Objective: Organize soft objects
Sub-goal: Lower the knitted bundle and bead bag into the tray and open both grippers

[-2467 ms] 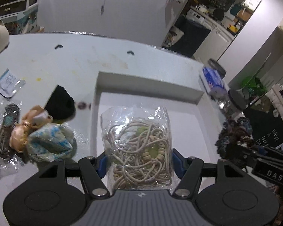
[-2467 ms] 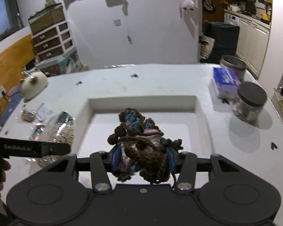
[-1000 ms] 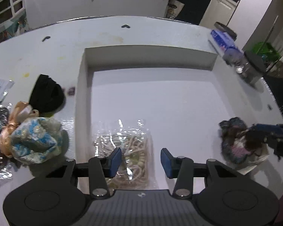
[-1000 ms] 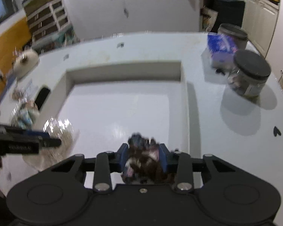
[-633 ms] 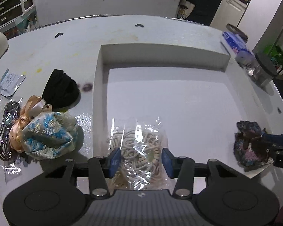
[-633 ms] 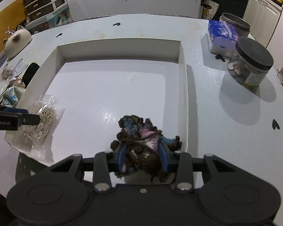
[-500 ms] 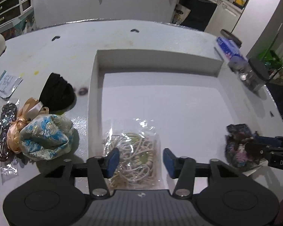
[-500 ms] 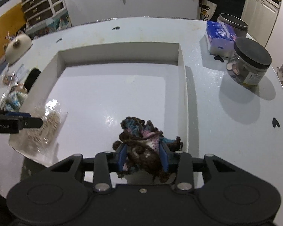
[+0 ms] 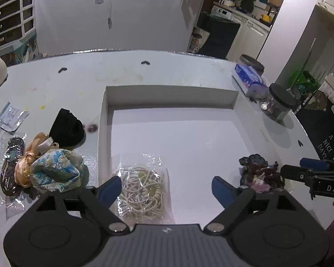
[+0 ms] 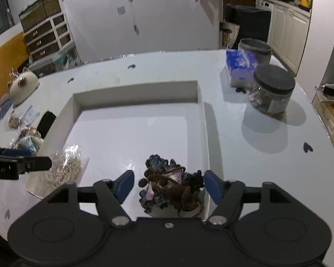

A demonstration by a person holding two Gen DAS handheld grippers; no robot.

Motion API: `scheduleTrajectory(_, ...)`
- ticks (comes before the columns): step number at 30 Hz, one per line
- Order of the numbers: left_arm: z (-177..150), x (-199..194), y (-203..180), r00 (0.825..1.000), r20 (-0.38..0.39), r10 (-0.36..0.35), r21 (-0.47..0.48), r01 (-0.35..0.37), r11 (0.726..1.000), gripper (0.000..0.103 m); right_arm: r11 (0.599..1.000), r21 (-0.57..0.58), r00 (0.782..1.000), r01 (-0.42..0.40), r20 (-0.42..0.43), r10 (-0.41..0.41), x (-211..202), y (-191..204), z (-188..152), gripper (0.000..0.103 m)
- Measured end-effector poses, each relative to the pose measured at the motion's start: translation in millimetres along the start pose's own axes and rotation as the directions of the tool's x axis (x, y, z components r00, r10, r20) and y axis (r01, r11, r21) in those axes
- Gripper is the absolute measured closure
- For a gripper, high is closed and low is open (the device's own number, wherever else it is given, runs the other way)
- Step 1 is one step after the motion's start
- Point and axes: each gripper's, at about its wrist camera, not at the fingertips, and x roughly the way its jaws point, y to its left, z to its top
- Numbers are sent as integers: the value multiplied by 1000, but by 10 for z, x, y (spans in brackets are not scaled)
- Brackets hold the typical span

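Both tools have spread wide; the cord bag [image 9: 143, 192] and yarn bundle [image 10: 170, 187] now lie released in the tray [image 9: 167, 93].

cord bag [image 9: 144, 191] bottom hidden, jar [image 10: 270, 93] contents unclear

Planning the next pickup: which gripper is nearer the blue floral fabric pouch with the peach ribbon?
Left. The left gripper sits just right of the blue floral fabric pouch, open over the tray's near-left corner. The right gripper is open at the tray's far side.

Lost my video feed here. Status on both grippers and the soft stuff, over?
Left gripper open, right gripper open. Bag of cords and yarn bundle lying in tray. Nothing blocking.
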Motion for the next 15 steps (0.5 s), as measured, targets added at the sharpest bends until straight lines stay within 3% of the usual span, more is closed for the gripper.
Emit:
scheduleTrajectory(9, -150, -237, -17, 997, 74, 5, -6, -5, 1000, 0, 1000, -13, 996, 11, 85, -10, -230, 56, -105, 13)
scheduleTrajectory(15, -234, -358, -27, 993, 114, 13, -7, -12, 1000, 0, 999, -15, 992, 46, 122, -44, -318, 67, -191, 4)
